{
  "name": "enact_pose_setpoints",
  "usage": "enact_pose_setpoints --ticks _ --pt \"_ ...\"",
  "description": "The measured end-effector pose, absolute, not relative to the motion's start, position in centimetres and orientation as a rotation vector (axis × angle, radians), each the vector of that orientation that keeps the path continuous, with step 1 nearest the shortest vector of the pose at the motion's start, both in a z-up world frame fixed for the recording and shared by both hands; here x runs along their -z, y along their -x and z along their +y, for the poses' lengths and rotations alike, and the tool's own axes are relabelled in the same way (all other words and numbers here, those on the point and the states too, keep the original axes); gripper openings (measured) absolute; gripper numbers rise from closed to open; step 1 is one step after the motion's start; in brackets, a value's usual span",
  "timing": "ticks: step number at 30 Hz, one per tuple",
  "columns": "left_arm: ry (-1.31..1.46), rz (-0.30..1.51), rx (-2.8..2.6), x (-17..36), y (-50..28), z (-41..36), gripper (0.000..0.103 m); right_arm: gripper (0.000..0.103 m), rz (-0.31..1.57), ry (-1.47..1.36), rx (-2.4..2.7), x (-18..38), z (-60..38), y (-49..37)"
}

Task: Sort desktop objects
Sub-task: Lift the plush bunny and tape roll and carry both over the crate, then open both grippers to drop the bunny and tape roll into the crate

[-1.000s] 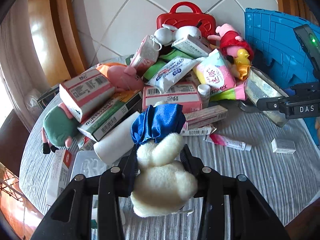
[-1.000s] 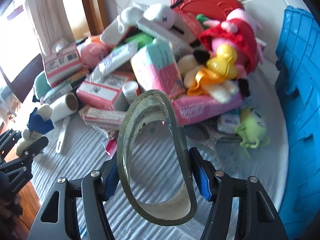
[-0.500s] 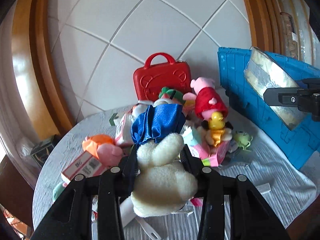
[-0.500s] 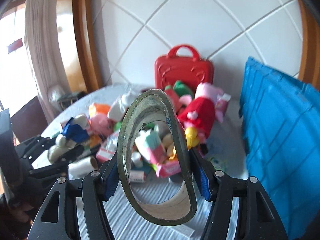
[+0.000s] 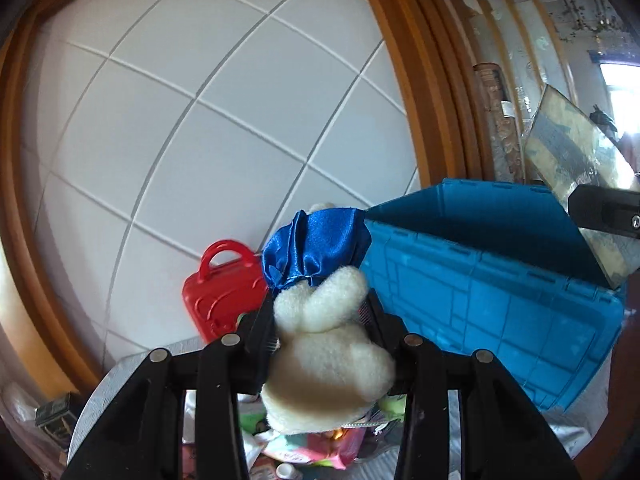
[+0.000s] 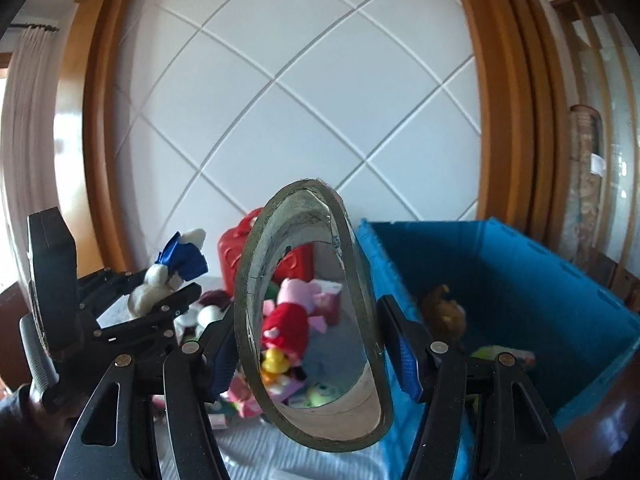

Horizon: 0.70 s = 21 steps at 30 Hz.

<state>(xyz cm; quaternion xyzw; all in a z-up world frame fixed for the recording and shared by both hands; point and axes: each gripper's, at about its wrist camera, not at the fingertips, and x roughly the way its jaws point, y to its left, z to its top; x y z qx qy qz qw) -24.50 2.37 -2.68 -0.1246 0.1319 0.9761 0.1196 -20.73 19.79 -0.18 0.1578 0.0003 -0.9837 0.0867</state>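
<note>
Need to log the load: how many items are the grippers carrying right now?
2. A white plush toy in blue satin is clamped in the left gripper; a tape roll is squeezed in the right gripper.

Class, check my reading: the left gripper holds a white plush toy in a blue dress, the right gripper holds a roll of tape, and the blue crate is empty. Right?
Not quite: the blue crate is not empty. The right wrist view shows a brown toy and other items inside. The rest stands.

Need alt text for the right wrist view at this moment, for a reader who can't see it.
The right tongs grip a squashed, nearly empty roll of clear packing tape raised beside an open blue plastic crate. At left, the left tongs hold a white plush toy in blue satin; a heap of toys lies below a white tiled wall.
</note>
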Motion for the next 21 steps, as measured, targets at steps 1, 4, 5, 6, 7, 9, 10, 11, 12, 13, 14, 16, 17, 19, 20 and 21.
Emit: enact_pose_setpoints --ticks 1,4,5,6,7,9,10,11,12,13,14,16,17,19,20,21 --pt "0.334 0.395 -2.828 1.9 24.6 3.9 0.039 0.064 -0.014 -0.452 2.963 -0.5 21.2 20.4" --pt "0.257 0.403 -2.771 -0.1 25.2 8.1 0.039 0.064 -0.032 -0.406 3.042 -2.2 25.0 19.8" --pt "0.248 0.391 -2.752 -0.7 25.7 9.5 0.039 0.064 -0.032 -0.397 3.064 -2.6 26.3 19.9" --pt "0.246 0.379 -2.737 -1.3 26.3 10.9 0.039 0.064 -0.034 -0.393 3.082 -2.9 27.5 20.0" --pt "0.241 0.374 -2.728 -1.8 26.8 12.2 0.039 0.064 -0.036 -0.396 3.099 -3.3 28.8 20.3" --pt "0.229 0.368 -2.713 -2.8 27.9 14.8 0.039 0.064 -0.037 -0.411 3.127 -3.8 31.3 21.0" --pt "0.229 0.368 -2.703 -3.2 28.4 16.1 0.039 0.064 -0.049 -0.422 3.133 -3.8 32.4 21.5" --pt "0.233 0.365 -2.69 -3.5 29.0 17.4 0.039 0.064 -0.07 -0.437 3.135 -3.9 33.6 22.2" --pt "0.237 0.369 -2.681 -3.7 29.5 18.6 0.039 0.064 -0.087 -0.448 3.138 -3.9 34.8 23.0" --pt "0.242 0.377 -2.671 -3.9 30.0 19.9 0.039 0.064 -0.096 -0.457 3.144 -4.0 36.0 23.7" --pt "0.248 0.377 -2.663 -4.0 30.5 20.9 0.039 0.064 -0.102 -0.467 3.145 -3.9 36.9 24.5" --pt "0.269 0.382 -2.651 -4.2 31.7 22.9 0.04 0.064 -0.123 -0.487 3.147 -3.7 38.8 25.8" --pt "0.281 0.389 -2.651 -4.4 32.4 23.8 0.04 0.064 -0.13 -0.502 3.146 -3.7 39.7 26.8" --pt "0.317 0.416 -2.647 -4.7 33.5 25.7 0.047 0.066 -0.145 -0.529 3.15 -3.8 41.1 28.3" --pt "0.325 0.422 -2.654 -4.9 34.0 26.4 0.05 0.068 -0.153 -0.556 3.156 -3.8 41.9 29.4" --pt "0.319 0.425 -2.673 -5.1 34.4 27.0 0.066 0.069 -0.16 -0.577 3.158 -3.8 42.5 30.1"
